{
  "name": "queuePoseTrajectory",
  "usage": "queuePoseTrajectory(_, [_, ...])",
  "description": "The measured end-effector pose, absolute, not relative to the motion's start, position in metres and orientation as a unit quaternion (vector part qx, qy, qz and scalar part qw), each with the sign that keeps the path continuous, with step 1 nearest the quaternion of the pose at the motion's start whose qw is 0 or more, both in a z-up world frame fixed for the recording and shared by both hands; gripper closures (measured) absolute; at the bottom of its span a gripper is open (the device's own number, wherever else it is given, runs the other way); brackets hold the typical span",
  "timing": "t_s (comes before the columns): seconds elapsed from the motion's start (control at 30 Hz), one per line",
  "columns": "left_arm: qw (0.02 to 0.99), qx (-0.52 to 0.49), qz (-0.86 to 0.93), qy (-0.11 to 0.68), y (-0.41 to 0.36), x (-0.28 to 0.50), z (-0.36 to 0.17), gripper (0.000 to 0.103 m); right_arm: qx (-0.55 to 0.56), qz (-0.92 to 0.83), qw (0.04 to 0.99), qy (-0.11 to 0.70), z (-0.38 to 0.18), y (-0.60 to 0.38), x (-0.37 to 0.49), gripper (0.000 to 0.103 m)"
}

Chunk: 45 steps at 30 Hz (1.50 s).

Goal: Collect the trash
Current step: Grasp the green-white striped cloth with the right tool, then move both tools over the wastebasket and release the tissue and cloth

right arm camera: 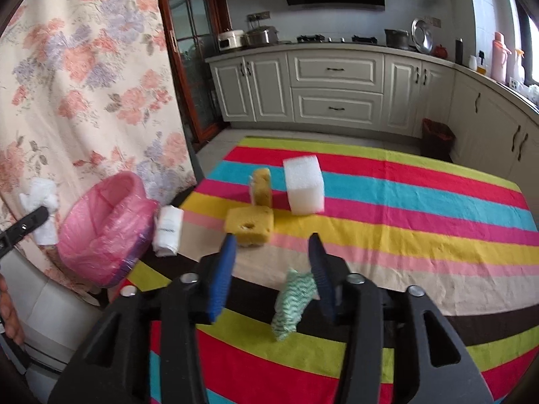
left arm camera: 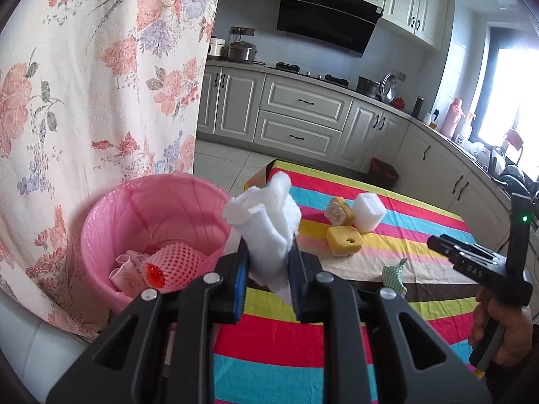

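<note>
- My left tongs (left arm camera: 267,259) are pinching a crumpled white tissue (left arm camera: 266,222), which stands up tall between the two blue pads.
- The pink-lined bin (left arm camera: 151,235) sits to the left of those tongs and lower down, off the edge of the striped table (left arm camera: 387,269); it already holds a foam fruit net (left arm camera: 171,264) and some pink scraps.
- The tissue is near the bin's rim but, as far as I can judge, not yet over the opening, so the drop calls for a short swing to my left before I let go.
- My right tongs (right arm camera: 273,266) are spread wide with nothing in them.
- A green-and-white cloth scrap (right arm camera: 293,299) lies on the table just below the right pad, its long axis running roughly toward me, so my right hand is the nearer one for it.
- Farther out on the table sit two yellow sponges (right arm camera: 249,224) and a white foam block (right arm camera: 303,185), close together.
</note>
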<state>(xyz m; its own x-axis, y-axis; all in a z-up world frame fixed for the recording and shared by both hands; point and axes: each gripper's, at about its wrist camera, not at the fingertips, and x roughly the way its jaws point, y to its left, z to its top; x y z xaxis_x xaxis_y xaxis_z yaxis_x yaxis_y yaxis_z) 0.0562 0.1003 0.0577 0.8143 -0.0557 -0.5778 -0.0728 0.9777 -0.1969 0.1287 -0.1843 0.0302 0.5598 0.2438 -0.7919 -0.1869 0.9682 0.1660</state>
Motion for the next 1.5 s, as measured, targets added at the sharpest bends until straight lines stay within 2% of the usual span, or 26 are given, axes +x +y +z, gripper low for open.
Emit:
queuePoseTrajectory(0.03, [0.945,-0.107,0.004,0.308,0.101,0.057,0.055,0.083,0.03,0.12,0.879,0.461,0.022,-0.184,0.129,0.05])
queuePoseTrajectory(0.1, [0.944,-0.108,0.004,0.311,0.102,0.059,0.05,0.083,0.028,0.116,0.87,0.479,0.001,-0.182,0.129,0.05])
queuePoseTrajectory(0.27, [0.941,-0.111,0.007,0.321,0.105,0.065,0.038,0.083,0.023,0.11,0.848,0.518,-0.044,-0.177,0.134,0.05])
queuePoseTrajectory(0.37, [0.938,-0.112,0.012,0.327,0.109,0.068,0.031,0.083,0.018,0.108,0.837,0.536,-0.065,-0.176,0.136,0.054])
queuePoseTrajectory(0.4, [0.938,-0.113,0.013,0.329,0.11,0.069,0.029,0.083,0.014,0.105,0.834,0.542,-0.072,-0.175,0.137,0.056])
queuePoseTrajectory(0.5, [0.936,-0.113,0.017,0.334,0.111,0.072,0.023,0.083,0.015,0.111,0.825,0.554,-0.085,-0.175,0.137,0.078])
queuePoseTrajectory(0.53, [0.935,-0.114,0.018,0.335,0.112,0.072,0.022,0.082,0.015,0.114,0.827,0.551,-0.084,-0.175,0.136,0.081])
queuePoseTrajectory(0.7, [0.936,-0.117,0.025,0.332,0.12,0.073,0.023,0.083,0.019,0.128,0.837,0.532,-0.066,-0.17,0.135,0.082])
queuePoseTrajectory(0.97, [0.941,-0.119,0.061,0.311,0.152,0.06,0.039,0.082,0.019,0.179,0.863,0.472,0.002,-0.139,0.145,0.082])
queuePoseTrajectory(1.2, [0.946,-0.118,0.092,0.288,0.184,0.052,0.059,0.082,0.008,0.244,0.871,0.427,0.055,-0.084,0.158,0.082])
queuePoseTrajectory(1.5, [0.949,-0.113,0.107,0.274,0.205,0.055,0.071,0.082,-0.016,0.315,0.859,0.404,0.084,-0.005,0.174,0.082])
